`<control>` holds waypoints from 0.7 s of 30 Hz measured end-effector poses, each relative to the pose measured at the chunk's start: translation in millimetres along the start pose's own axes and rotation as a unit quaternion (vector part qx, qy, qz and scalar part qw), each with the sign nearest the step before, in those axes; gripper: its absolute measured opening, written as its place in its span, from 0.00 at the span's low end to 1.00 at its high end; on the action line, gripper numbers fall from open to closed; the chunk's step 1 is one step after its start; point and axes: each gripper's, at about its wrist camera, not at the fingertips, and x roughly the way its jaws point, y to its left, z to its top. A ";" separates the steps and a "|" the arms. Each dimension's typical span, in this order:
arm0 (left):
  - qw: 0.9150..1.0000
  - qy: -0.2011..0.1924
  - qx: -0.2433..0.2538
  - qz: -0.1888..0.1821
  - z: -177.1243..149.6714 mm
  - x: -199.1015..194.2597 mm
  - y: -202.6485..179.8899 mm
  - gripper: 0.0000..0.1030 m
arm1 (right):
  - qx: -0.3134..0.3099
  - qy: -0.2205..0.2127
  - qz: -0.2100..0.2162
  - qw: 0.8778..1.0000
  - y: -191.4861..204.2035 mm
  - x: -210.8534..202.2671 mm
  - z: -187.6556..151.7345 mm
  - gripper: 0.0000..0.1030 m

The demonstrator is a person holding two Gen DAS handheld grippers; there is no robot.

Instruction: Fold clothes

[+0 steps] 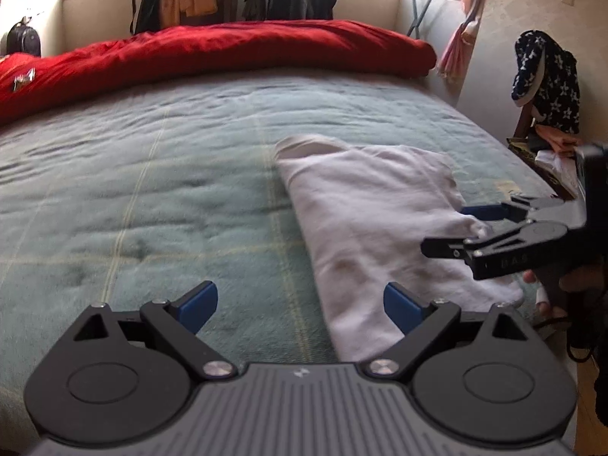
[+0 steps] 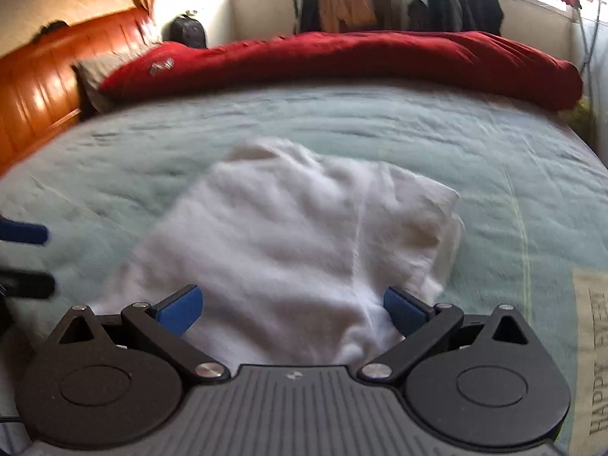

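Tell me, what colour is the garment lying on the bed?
White; the garment shows best in the right wrist view, against the pale green bed cover.

"HAPPY EVERY" on blanket [image 2: 592,361] edge

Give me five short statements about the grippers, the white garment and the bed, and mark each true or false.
1. The left gripper is open. True.
2. The right gripper is clamped on the white garment. False: its jaws are spread, holding nothing.
3. The garment lies on a pale green blanket. True.
4. The red duvet covers the garment. False: it is bunched along the far side.
5. The garment is spread flat, unfolded. False: it is partly folded.
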 end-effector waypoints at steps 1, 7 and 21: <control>1.000 0.002 0.000 0.001 0.0 1.7 1.4 0.91 | 0.001 -0.002 -0.003 1.000 -0.5 0.9 -3.4 1.00; 1.000 0.007 0.005 -0.005 -0.5 7.8 1.6 0.91 | 0.013 -0.004 -0.008 1.000 -1.2 2.3 -6.5 1.00; 1.000 0.001 -0.003 0.010 -0.8 2.2 10.5 0.91 | 0.016 -0.034 -0.023 0.999 15.6 -18.2 9.9 1.00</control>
